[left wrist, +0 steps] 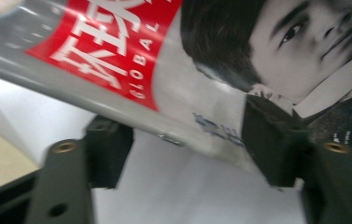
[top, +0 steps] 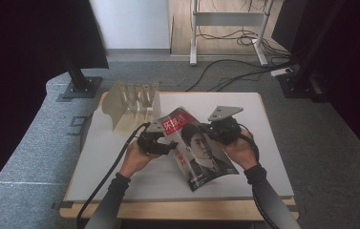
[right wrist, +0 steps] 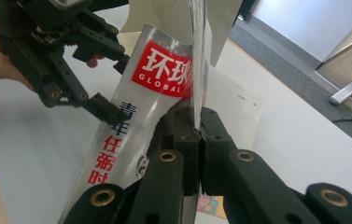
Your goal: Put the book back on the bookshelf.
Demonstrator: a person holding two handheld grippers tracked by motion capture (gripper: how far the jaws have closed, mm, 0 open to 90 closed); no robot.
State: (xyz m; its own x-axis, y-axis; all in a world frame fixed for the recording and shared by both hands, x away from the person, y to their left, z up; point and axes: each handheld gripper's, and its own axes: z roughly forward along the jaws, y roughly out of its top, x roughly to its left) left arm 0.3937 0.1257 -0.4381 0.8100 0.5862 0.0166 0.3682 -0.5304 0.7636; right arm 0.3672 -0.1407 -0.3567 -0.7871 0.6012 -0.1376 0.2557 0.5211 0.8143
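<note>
White counter (top: 263,157) lay under a magazine (top: 201,152) held tilted above it, between both hands. The right gripper (right wrist: 198,133) was clamped tight on its page edges; the left gripper (left wrist: 187,154) stood half open about the spine side, pads not clearly pressing. Best to close squarely before lifting toward the rack (top: 132,102). The back cover stayed hidden.

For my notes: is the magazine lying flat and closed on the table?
No, the magazine is lifted off the table, its edge clamped in the right gripper.
</note>
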